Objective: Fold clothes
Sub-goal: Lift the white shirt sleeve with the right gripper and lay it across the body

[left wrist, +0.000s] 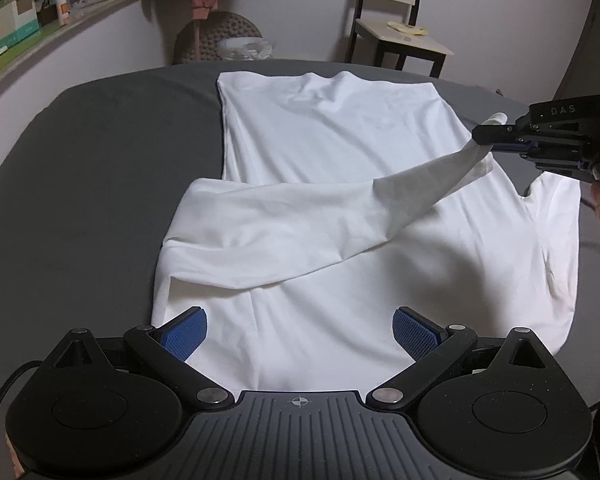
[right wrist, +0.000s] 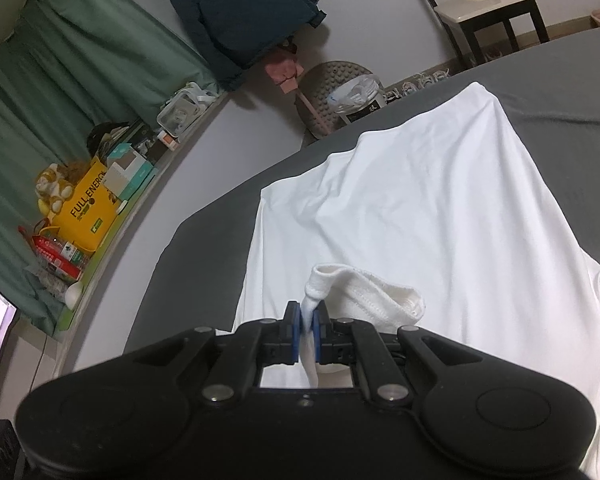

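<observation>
**On the grey bed: sleeve cuff held across a white long-sleeved shirt**

On the grey bed (left wrist: 80,184), a white shirt (left wrist: 340,128) is lying spread out, its body running away from the left gripper toward the far edge of the bed. Relative to the shirt, everything else is being placed as follows.

The right gripper (right wrist: 308,334) is holding the cuff (right wrist: 364,288) of one sleeve (left wrist: 300,236). Its blue pads (right wrist: 294,332) are pressed together with the cloth pinched between them, and the open end of the cuff is bunching out beyond the fingertips. Seen from the left wrist view, this gripper is standing at the shirt's right side, raised off the fabric, so the sleeve is stretching in a taut diagonal from the shirt's left shoulder area across its body. The lift appears intended to keep the sleeve clear of the body cloth while it is being carried over, avoiding drag and wrinkles.

The left gripper (left wrist: 300,334) is hovering over the shirt's near edge with its jaws standing wide apart and nothing between the pads (left wrist: 184,334). It is probably waiting to pin or smooth the fabric.

The shirt's other sleeve (left wrist: 560,216) is lying at the right side, below the right gripper.

Judgement: a sleeve fold is in hand; the body itself is lying unfolded lengthwise. Risk noted: the pinch is narrow, so the cuff could be slipping if pulled harder.
</observation>
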`<control>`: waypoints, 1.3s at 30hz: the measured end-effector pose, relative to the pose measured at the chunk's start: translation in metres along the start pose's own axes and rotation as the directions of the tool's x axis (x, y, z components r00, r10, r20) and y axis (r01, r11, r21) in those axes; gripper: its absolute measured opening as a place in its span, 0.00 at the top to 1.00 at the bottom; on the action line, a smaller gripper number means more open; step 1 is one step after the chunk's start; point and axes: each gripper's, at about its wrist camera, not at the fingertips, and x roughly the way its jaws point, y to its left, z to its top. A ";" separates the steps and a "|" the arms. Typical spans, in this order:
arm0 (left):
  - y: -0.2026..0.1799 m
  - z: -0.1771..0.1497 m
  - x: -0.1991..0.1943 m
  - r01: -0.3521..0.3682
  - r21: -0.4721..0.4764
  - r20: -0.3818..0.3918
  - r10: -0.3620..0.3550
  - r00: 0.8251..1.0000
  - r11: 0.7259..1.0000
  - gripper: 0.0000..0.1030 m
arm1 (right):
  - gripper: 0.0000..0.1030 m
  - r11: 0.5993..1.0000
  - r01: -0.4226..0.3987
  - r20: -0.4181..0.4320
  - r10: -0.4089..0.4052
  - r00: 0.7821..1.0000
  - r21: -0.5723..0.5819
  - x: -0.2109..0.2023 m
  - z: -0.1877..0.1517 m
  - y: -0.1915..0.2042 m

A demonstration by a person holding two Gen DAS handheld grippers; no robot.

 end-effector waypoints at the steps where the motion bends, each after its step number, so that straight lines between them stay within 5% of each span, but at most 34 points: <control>1: 0.001 0.000 -0.001 0.004 -0.003 0.000 -0.004 1.000 1.000 0.03 | 0.92 1.000 0.002 0.000 -0.002 1.000 0.000 0.000 0.000 0.000; 18: 0.003 -0.004 0.002 -0.014 -0.020 -0.014 0.014 1.000 1.000 0.03 | 0.92 0.998 0.000 0.010 -0.001 1.000 0.059 0.015 0.011 -0.002; 27: 0.019 -0.008 0.015 0.041 -0.137 -0.032 -0.046 0.998 0.990 0.03 | 0.94 0.996 0.088 -0.065 -0.086 0.994 0.017 0.060 0.079 0.014; 31: 0.032 -0.011 0.013 0.034 -0.218 0.025 -0.029 0.999 0.975 0.03 | 0.97 0.999 -0.036 -0.001 0.036 0.999 -0.022 0.046 0.124 0.046; 35: 0.044 -0.011 0.013 0.026 -0.279 0.044 -0.014 0.999 0.960 0.03 | 0.98 0.988 -0.146 0.178 0.154 0.972 -0.058 -0.004 0.156 0.049; 38: 0.046 -0.010 0.017 0.033 -0.300 0.045 -0.021 0.999 0.953 0.03 | 0.87 0.997 -0.080 0.029 0.080 0.996 -0.020 0.008 0.139 0.021; 39: 0.045 -0.009 0.019 0.025 -0.291 0.038 -0.015 0.999 0.956 0.03 | 0.76 0.999 -0.049 -0.042 0.048 0.998 -0.019 0.020 0.126 0.011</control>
